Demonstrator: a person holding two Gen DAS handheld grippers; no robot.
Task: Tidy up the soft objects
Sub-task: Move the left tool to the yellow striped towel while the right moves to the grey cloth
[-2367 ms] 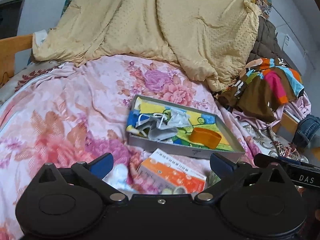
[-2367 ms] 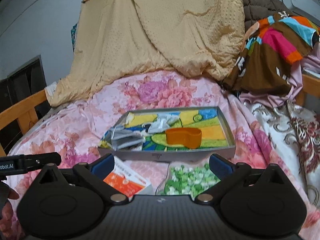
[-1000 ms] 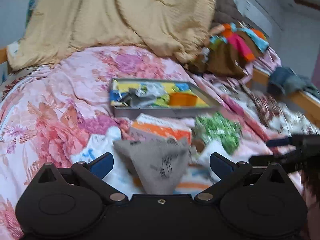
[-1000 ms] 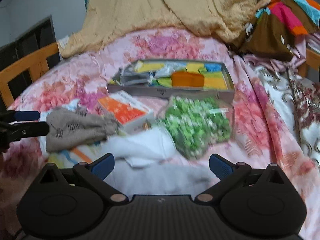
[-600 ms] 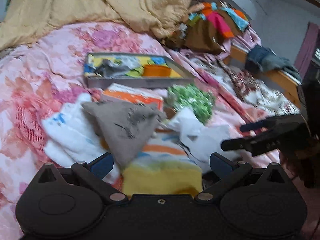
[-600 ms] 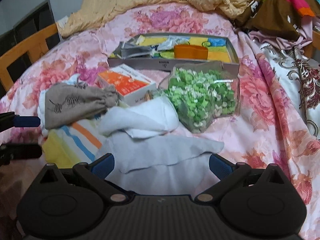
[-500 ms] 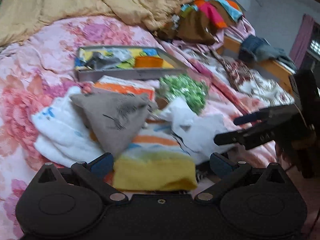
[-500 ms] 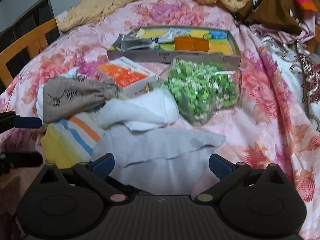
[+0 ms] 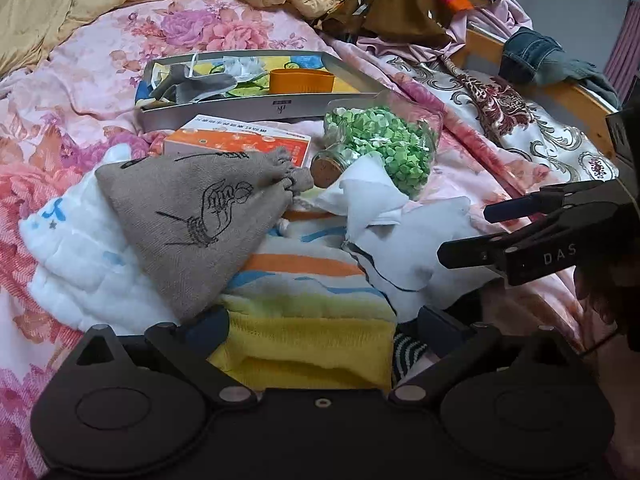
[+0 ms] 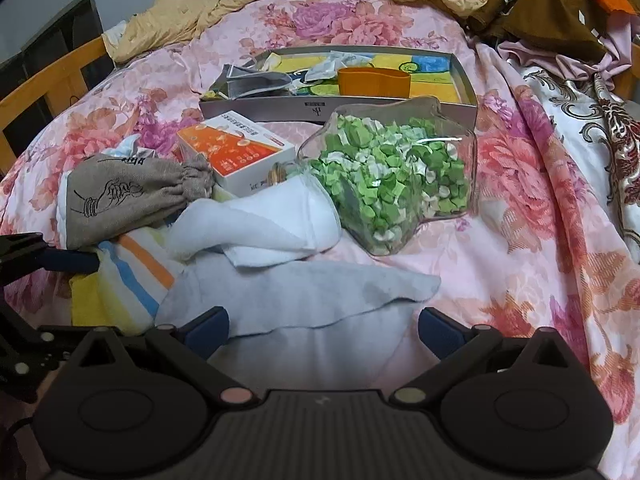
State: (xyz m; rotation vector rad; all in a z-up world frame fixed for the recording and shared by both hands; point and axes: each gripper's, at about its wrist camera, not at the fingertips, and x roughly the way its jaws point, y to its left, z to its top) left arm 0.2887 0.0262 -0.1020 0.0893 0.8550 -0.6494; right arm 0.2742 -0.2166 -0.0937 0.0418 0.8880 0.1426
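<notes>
On the flowered bed we hold both grippers low over a heap of cloths. Our left gripper (image 9: 322, 322) is spread wide around the yellow striped towel (image 9: 300, 300); our right gripper (image 10: 322, 322) is spread wide over the pale grey cloth (image 10: 296, 300). A grey drawstring pouch (image 9: 192, 220) lies on the heap, before the tray (image 9: 256, 109).

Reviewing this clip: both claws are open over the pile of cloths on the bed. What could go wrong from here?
The grey drawstring pouch lies on the striped towel, so pulling the towel with the left claw would likely drag or tip the pouch. The glass jar of green paper stars lies on its side touching the white cloth; tugging that cloth could roll the jar.
</notes>
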